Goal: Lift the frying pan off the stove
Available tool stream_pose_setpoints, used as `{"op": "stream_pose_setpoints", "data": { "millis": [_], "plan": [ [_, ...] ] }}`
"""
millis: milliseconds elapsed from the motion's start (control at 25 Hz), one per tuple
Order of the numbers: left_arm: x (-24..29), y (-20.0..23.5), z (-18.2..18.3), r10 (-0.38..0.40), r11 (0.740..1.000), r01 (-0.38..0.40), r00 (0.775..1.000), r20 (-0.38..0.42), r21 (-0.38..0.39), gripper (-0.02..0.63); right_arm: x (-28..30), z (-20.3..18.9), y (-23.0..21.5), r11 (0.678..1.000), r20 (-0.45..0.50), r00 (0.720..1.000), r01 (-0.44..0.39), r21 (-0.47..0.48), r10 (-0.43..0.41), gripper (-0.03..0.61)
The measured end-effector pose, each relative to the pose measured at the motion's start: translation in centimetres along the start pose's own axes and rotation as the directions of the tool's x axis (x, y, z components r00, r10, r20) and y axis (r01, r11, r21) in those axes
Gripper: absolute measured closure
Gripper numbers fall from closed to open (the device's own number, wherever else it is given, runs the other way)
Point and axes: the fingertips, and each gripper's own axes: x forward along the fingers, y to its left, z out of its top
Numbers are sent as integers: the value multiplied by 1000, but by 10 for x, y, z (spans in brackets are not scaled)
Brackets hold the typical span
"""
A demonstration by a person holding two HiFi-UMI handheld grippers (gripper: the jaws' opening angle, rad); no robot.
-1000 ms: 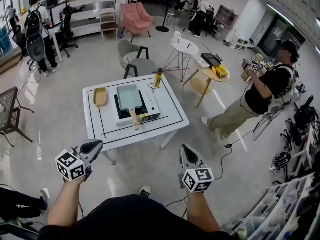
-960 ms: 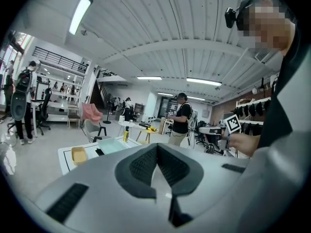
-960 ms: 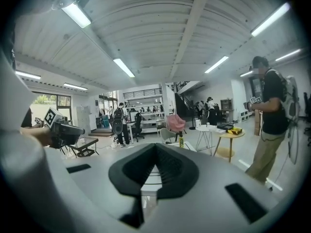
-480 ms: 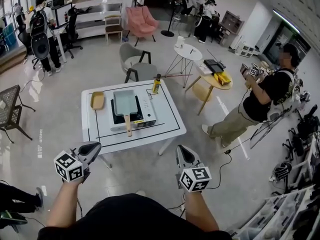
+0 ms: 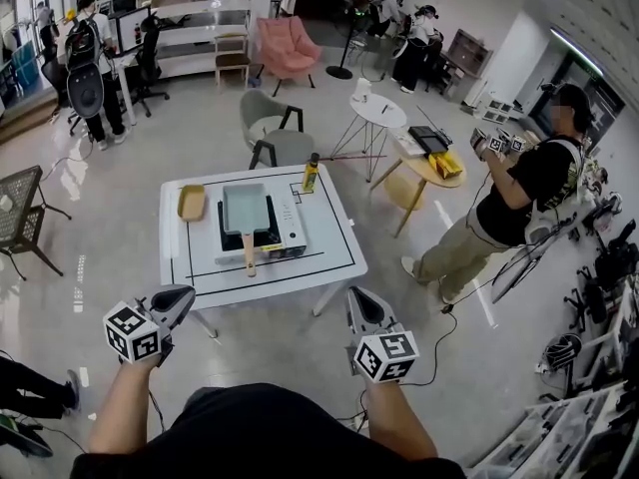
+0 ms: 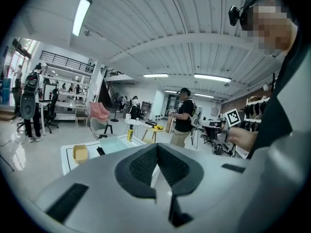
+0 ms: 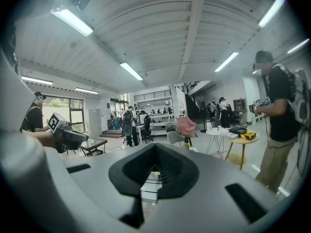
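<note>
Where the frying pan (image 5: 245,209) sits, the stove's (image 5: 291,230) label (image 5: 272,249) is illegible.

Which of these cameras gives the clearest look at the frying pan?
The head view: the frying pan shows whole from above, on the stove, handle toward the person. The left gripper view catches only a partial glimpse over the left tool. The right gripper view shows a sliver of stove, no clear pan.

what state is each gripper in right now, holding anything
left gripper: closed, holding nothing
right gripper: closed, holding nothing
</note>
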Motion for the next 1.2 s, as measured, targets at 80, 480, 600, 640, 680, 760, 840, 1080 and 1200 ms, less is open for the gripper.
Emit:
{"op": "stream_pose_setpoints", "data": {
  "millis": [80, 480, 600, 640, 680, 760, 840, 1080, 1200],
  "plan": [
    [1, 1, 1, 2, 1000, -2, 1000, 10, -8, 604, 3, -1, 1, 1000, -6, 1000, -5, -4, 5, 574],
    [10, 0, 3, -22, 1000, 22, 1000, 14, -21, 604, 12, 4, 1, 999, 8, 999, 31, -20, -31, 574],
    [16, 7, 5, -31, 999, 31, 999, 8, -19, 604, 19, 5, -5, 998, 12, 998, 57, -9, -57, 574],
    [19, 10, 6, -34, 999, 34, 999, 8, -19, 604, 23, 5, -7, 998, 13, 998, 62, -4, -62, 574],
    [21, 13, 7, -36, 999, 36, 999, 9, -21, 604, 27, 6, -9, 998, 13, 998, 66, -1, -66, 574],
    [27, 18, 8, -42, 999, 42, 999, 7, -28, 604, 34, 6, -12, 997, 6, 997, 74, 1, -74, 575],
    [35, 25, 8, -48, 998, 48, 999, 4, -32, 604, 43, 6, -16, 997, 2, 997, 82, 0, -82, 574],
    [55, 51, 13, -65, 997, 65, 998, 9, -46, 604, 81, 13, -22, 996, 1, 996, 88, -2, -88, 574],
    [61, 66, 17, -69, 996, 70, 997, 16, -53, 604, 99, 18, -17, 997, -8, 997, 78, -14, -78, 574]
  ]
}}
